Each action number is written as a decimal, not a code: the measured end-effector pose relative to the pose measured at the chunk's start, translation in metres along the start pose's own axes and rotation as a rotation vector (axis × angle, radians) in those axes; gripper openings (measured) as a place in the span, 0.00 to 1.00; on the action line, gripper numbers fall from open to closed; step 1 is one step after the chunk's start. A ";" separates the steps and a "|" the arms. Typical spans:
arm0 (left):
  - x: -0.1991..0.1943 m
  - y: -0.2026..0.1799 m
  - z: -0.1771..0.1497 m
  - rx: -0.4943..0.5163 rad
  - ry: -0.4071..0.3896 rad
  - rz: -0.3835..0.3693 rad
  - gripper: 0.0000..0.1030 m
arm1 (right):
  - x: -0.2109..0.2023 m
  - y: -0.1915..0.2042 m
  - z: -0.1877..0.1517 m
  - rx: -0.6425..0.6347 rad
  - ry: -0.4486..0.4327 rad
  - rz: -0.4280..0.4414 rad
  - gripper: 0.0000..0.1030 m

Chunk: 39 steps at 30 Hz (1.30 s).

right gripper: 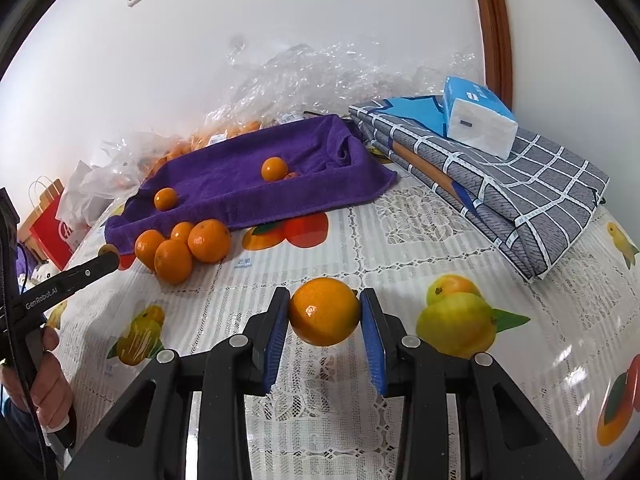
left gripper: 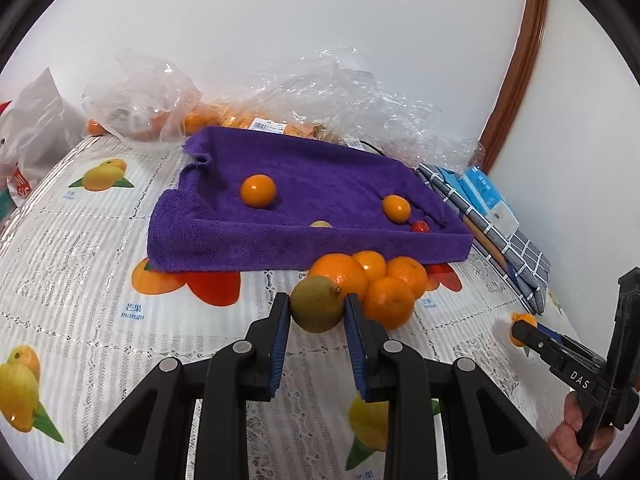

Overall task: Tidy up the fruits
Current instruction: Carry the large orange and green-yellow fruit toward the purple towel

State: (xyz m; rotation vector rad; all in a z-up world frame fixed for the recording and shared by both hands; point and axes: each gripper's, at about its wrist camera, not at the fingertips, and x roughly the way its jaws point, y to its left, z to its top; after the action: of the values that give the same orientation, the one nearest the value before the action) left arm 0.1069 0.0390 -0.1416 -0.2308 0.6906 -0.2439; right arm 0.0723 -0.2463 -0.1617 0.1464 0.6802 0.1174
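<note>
Between the left gripper's point(left gripper: 317, 307) blue ribbed jaws sits a dull green-brown round fruit point(left gripper: 317, 309), clamped; the right gripper point(right gripper: 325, 312) likewise clenches a glossy orange point(right gripper: 324, 311) above the lace-patterned desk point(right gripper: 400, 240); just beyond, four oranges point(left gripper: 374, 286) cluster against a purple terry towel point(left gripper: 320, 184) folded tray-like, holding further small fruits.

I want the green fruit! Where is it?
The greenish-brown fruit is clamped in the left hand-held gripper, bottom centre of the left wrist view, right beside the pile of oranges.
</note>
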 end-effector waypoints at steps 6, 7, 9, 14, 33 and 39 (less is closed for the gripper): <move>0.000 0.001 -0.001 0.004 -0.009 0.005 0.25 | 0.003 0.002 0.000 -0.008 0.011 -0.014 0.35; -0.001 0.001 -0.001 0.001 -0.010 0.014 0.25 | 0.003 0.002 0.000 -0.010 0.012 -0.015 0.35; -0.002 0.003 -0.002 -0.007 -0.021 0.019 0.25 | 0.003 0.003 0.000 -0.015 0.014 -0.013 0.35; -0.007 0.008 -0.001 -0.038 -0.051 0.012 0.25 | 0.003 0.002 0.000 -0.009 0.012 -0.025 0.35; -0.024 0.013 0.032 -0.062 -0.093 0.011 0.25 | -0.005 0.036 0.044 -0.130 -0.045 0.011 0.35; -0.002 0.025 0.063 -0.056 -0.079 0.102 0.25 | 0.018 0.045 0.078 -0.133 -0.053 0.053 0.35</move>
State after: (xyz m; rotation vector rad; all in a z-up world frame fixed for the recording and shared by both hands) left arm 0.1501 0.0710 -0.1008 -0.2571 0.6299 -0.1177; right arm 0.1330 -0.2063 -0.1050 0.0400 0.6135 0.2082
